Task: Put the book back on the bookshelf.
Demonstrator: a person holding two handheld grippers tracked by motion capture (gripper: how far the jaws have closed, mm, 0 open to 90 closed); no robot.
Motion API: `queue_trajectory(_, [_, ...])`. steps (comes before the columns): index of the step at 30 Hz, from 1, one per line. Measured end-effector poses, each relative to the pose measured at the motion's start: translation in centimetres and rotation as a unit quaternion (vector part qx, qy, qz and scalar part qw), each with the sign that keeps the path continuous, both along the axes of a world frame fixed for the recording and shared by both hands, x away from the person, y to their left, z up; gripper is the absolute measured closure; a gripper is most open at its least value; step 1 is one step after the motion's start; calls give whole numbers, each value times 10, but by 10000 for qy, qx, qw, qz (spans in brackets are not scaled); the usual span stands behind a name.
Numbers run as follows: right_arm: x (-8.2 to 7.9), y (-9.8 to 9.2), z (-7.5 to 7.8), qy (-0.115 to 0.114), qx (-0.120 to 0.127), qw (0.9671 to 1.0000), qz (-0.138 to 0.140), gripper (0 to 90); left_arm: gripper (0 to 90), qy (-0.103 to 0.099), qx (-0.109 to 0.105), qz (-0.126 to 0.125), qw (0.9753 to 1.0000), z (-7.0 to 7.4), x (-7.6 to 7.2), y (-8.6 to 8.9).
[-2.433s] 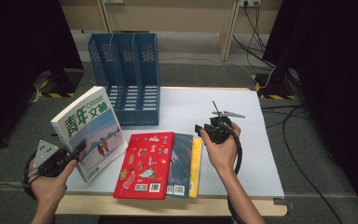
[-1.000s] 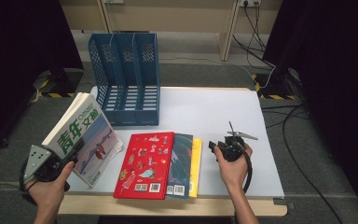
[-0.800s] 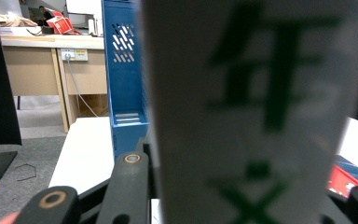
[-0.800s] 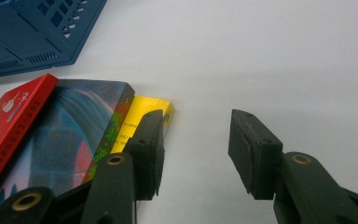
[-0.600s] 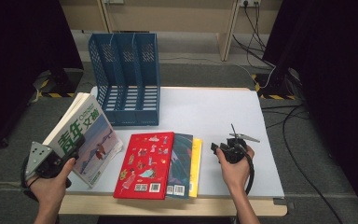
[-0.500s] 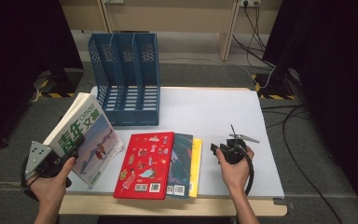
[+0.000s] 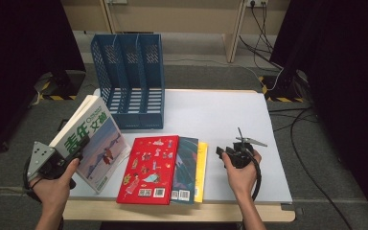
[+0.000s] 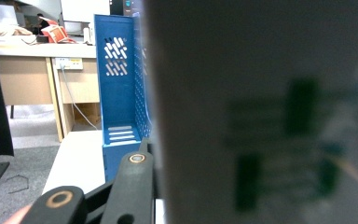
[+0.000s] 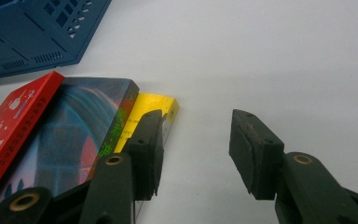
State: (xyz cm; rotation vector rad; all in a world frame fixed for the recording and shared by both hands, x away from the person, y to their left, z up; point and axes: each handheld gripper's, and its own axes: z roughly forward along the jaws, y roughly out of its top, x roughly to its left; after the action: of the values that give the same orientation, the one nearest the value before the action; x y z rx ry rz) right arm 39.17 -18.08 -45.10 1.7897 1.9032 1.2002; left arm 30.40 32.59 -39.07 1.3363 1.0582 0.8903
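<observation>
A white magazine (image 7: 90,135) with green characters stands tilted at the table's left front, its cover facing right. My left gripper (image 7: 74,152) is shut on its lower left edge. In the left gripper view the blurred magazine (image 8: 265,116) is close up beside one black jaw. Three books lie stacked and fanned at the front middle: a red book (image 7: 148,167) on top, a dark teal book (image 7: 188,160) under it, and a yellow book (image 7: 201,163) lowest. My right gripper (image 9: 198,151) is open, low over the table just right of the yellow book (image 9: 154,103), holding nothing.
A blue three-slot file holder (image 7: 127,79) stands upright at the back left of the white table (image 7: 220,115). It also shows beyond the magazine as the blue file holder (image 8: 121,88). Bare tabletop lies to the right of the books. Cables run on the floor at the right.
My right gripper has come down and to the right, from above the books to the table beside the yellow book. The magazine in my left gripper has tipped lower and leftward.
</observation>
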Motion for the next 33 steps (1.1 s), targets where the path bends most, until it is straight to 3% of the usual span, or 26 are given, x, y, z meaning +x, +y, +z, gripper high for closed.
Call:
queue_trajectory(3, [-1, -1, 0, 9, 12, 10000, -1, 550, 706, 19, 74, 22, 10000, 1, 0, -2])
queue_trajectory(17, [-1, -2, 0, 7, 20, 10000, -27, 547, 720, 145, -105, 116, 9998, 3, -1, 1])
queue_trajectory(33, [-2, -2, 2, -11, 49, 10000, -2, 546, 735, 336, -80, 72, 9994, 11, 4, -3])
